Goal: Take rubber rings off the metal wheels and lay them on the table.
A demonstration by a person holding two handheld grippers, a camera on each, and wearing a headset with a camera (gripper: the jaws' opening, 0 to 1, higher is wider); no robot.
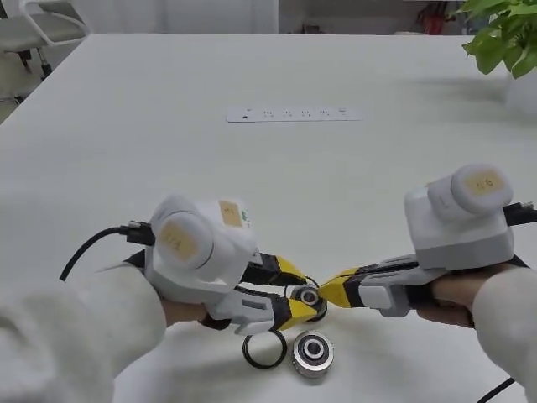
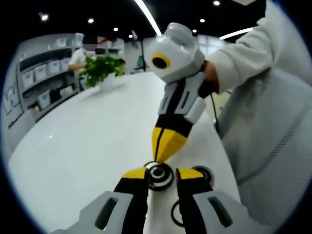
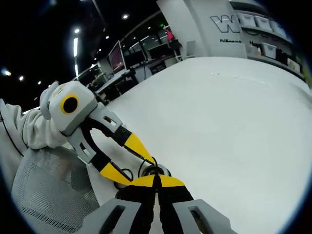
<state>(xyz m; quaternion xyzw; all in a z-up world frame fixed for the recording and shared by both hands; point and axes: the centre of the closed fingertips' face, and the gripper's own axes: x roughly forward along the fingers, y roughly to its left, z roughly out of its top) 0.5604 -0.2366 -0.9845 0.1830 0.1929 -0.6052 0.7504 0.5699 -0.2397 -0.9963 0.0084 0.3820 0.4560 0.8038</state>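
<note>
You are gripping a metal wheel [image 1: 310, 296] in the left gripper [image 1: 302, 294], its two yellow-tipped jaws clamping the wheel from either side and holding it just above the table [image 1: 252, 185]. In the left gripper view a dark band is showing round the wheel's rim. You are bringing the right gripper [image 1: 329, 291] in from the opposite side, its jaws pressed together and its tips touching the wheel's edge. Whether they are pinching any rubber cannot be told. A loose rubber ring [image 1: 246, 349] is lying flat on the table just below the held wheel, nearer to you. A second wheel [image 1: 312, 353] is sitting beside that ring, on its right and close to touching it, almost directly under the meeting jaw tips.
</note>
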